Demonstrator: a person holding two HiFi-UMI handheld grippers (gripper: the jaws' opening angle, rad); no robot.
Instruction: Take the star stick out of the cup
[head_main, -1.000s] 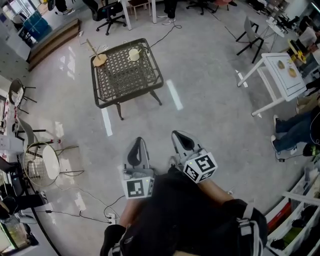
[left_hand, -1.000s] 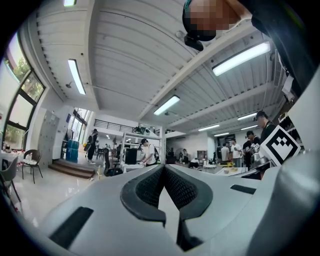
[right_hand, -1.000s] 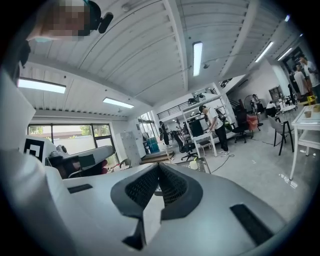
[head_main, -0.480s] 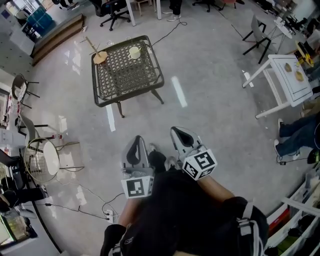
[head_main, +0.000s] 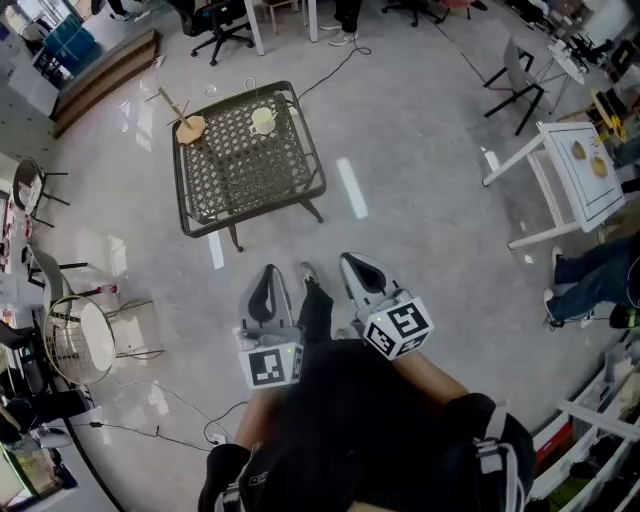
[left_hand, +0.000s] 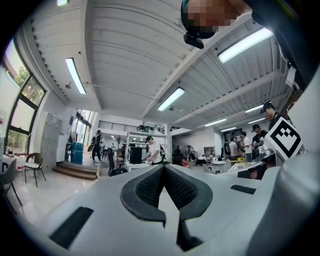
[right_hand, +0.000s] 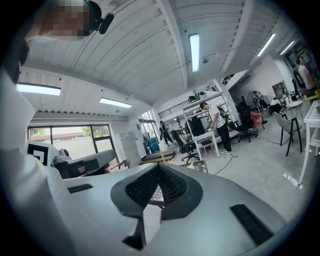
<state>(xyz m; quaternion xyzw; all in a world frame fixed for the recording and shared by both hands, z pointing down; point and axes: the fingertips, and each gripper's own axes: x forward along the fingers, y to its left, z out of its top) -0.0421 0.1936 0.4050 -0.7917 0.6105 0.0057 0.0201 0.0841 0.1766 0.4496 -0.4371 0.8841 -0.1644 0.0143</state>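
Since the left gripper (head_main: 269, 275) and right gripper (head_main: 355, 268) are pressed together and empty, we approach the far table (head_main: 252, 204) before spreading one at the star stick (head_main: 168, 101).

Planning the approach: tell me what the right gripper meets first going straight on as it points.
Nothing near: ahead of the right gripper the way looks free as far as the table, seen just past its shut jaws. Height is unclear; it may pass over it.

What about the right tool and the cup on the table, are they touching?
Apart. The head view shows the right tool near the person, with open floor between it and the cup on the mesh table.
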